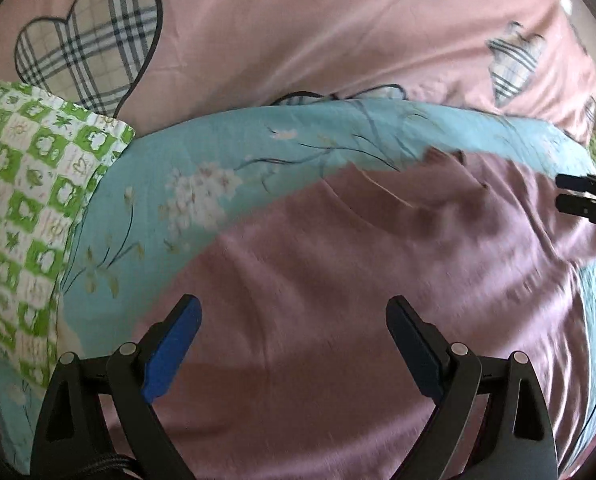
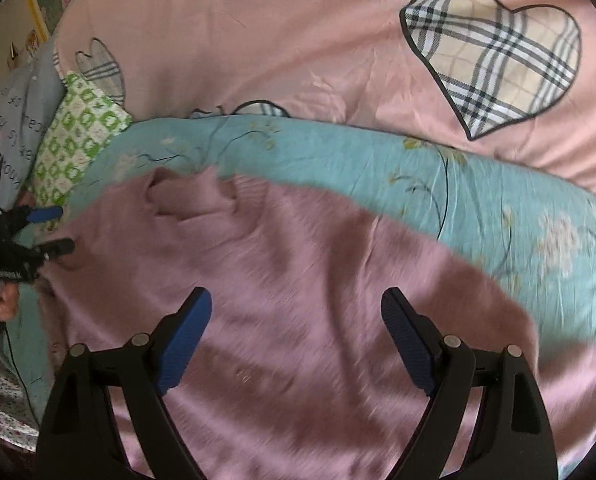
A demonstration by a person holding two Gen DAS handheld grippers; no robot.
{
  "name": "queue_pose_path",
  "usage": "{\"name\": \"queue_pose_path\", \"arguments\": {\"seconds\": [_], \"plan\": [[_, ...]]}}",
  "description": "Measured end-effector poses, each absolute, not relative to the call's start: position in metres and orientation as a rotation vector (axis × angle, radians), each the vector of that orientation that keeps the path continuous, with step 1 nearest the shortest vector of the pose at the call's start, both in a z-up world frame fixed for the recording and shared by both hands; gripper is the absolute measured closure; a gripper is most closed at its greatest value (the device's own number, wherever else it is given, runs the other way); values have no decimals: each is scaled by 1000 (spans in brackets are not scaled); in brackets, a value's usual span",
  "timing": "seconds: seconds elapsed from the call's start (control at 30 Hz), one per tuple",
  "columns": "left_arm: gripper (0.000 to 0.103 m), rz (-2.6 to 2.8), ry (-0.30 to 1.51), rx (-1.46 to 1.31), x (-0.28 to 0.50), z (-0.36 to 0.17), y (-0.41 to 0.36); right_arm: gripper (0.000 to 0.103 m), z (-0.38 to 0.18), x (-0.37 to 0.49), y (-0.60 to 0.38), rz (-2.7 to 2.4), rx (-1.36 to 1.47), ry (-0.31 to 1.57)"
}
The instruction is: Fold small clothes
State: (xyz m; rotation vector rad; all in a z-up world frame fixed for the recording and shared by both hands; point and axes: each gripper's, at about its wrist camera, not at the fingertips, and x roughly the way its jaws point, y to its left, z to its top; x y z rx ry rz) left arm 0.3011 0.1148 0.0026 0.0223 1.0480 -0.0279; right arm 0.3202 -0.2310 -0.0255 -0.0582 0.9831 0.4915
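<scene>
A mauve-pink garment [image 1: 358, 280] lies spread on a turquoise floral cloth [image 1: 202, 176]; it also shows in the right wrist view [image 2: 298, 280], with its neckline [image 2: 194, 196] at the far edge. My left gripper [image 1: 294, 320] is open just above the garment, holding nothing; it shows in the right wrist view [image 2: 54, 230] at the garment's left edge. My right gripper [image 2: 298, 312] is open over the garment, empty; its fingertips show in the left wrist view [image 1: 574, 192] at the garment's right edge.
A pink bedcover [image 2: 298, 40] with plaid heart patches [image 2: 498, 64] lies beyond the turquoise cloth [image 2: 418, 168]. A green-and-white checked pillow [image 1: 30, 200] sits at the left, also in the right wrist view [image 2: 82, 128]. A grey printed pillow [image 2: 14, 120] lies past it.
</scene>
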Motion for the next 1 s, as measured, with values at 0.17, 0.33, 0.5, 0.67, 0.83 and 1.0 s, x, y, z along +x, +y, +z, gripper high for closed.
{"name": "queue_pose_path", "arguments": {"seconds": [0.17, 0.33, 0.5, 0.67, 0.83, 1.0], "plan": [[9, -27, 1083, 47, 349, -14, 132, 16, -29, 367, -248, 459, -3, 982], [9, -126, 1185, 76, 388, -41, 143, 16, -40, 406, -241, 528, -61, 1015], [22, -185, 1211, 78, 393, -55, 143, 57, -65, 423, -223, 605, -157, 1109], [98, -278, 1173, 68, 382, -43, 135, 94, -64, 413, -224, 614, -188, 1085], [99, -166, 1061, -10, 382, -14, 157, 95, -21, 413, -267, 451, -96, 911], [98, -33, 1104, 53, 397, -38, 149, 96, -46, 436, -284, 329, -22, 978]]}}
